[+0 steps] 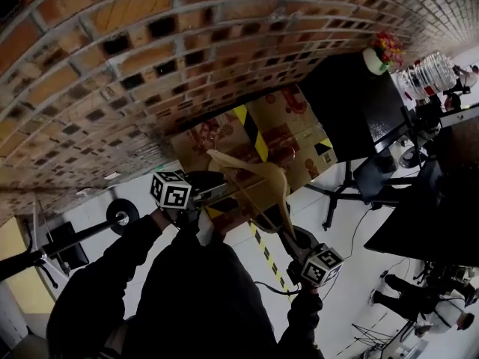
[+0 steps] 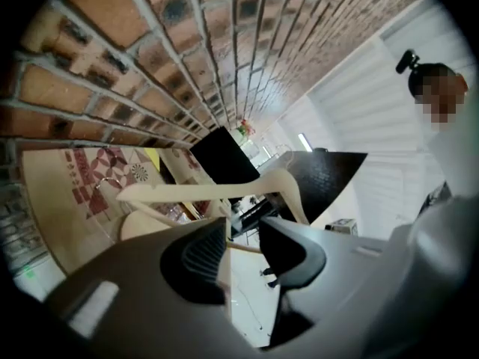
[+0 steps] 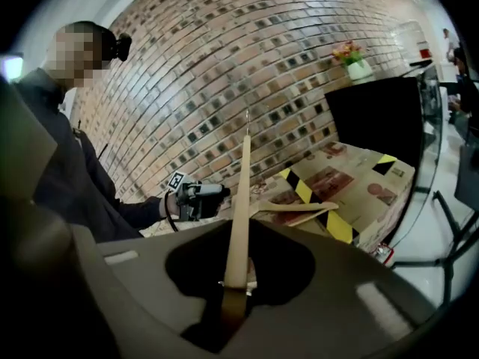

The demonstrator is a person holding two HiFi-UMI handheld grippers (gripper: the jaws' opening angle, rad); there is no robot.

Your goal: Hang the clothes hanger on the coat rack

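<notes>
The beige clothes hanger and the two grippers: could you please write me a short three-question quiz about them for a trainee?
1. True or false: the left gripper has its jaws pressed together.
2. Which gripper clamps the beige curved clothes hanger? A) left B) right C) neither
3. Fill in: the wall behind the hanger is built of red ____.
Key: 1 false, its jaws stand apart. 2 B, the right gripper is shut on the hanger. 3 brick.
</notes>
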